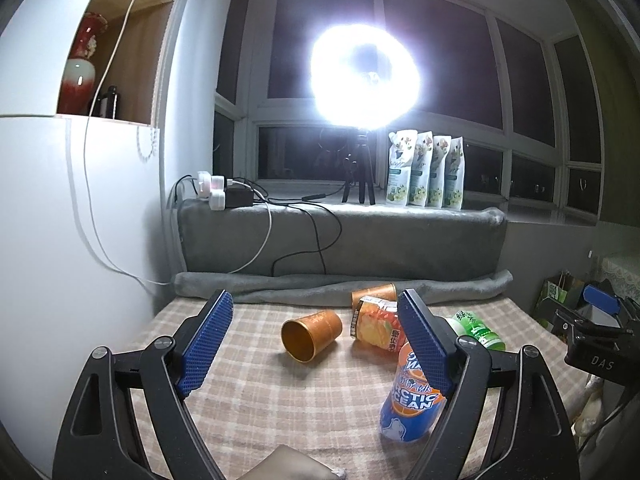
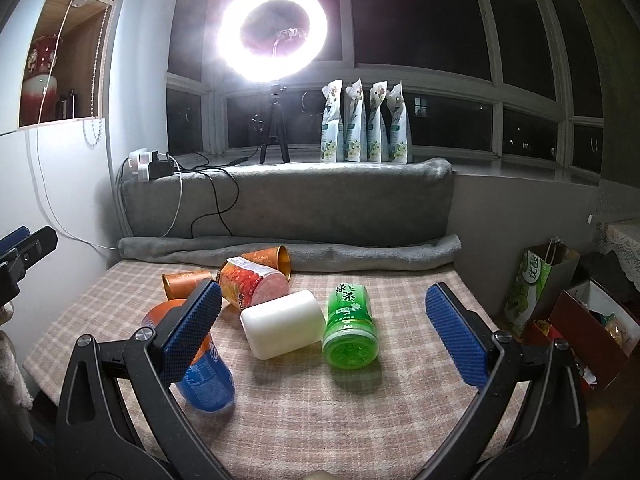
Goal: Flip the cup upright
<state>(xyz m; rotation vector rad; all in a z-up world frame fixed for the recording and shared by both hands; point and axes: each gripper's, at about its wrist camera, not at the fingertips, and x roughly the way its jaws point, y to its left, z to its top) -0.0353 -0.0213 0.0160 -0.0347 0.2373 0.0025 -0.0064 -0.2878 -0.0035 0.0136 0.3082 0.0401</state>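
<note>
Several cups lie tipped over on the checked cloth [image 1: 256, 400]. A gold cup [image 1: 311, 335] lies on its side, mouth toward me, ahead of my open, empty left gripper [image 1: 316, 344]; it also shows in the right wrist view [image 2: 185, 282]. A second gold cup [image 1: 374, 294] [image 2: 269, 260] lies farther back. An orange fruit-print cup [image 1: 378, 328] [image 2: 253, 284], a blue-orange "Arctic Ocean" cup [image 1: 412, 400] [image 2: 202, 372], a white cup [image 2: 283, 324] and a green tea cup [image 2: 350, 326] [image 1: 478, 330] also lie down. My right gripper [image 2: 324, 332] is open and empty above the white and green cups.
A rolled grey blanket [image 2: 288, 254] and grey cushion [image 1: 340, 240] border the far edge. A ring light on a tripod [image 2: 274, 28], chargers and cables [image 1: 224, 196], and several pouches [image 2: 366, 124] stand on the sill. A white wall [image 1: 60, 240] is left; bags and boxes [image 2: 560, 304] are right.
</note>
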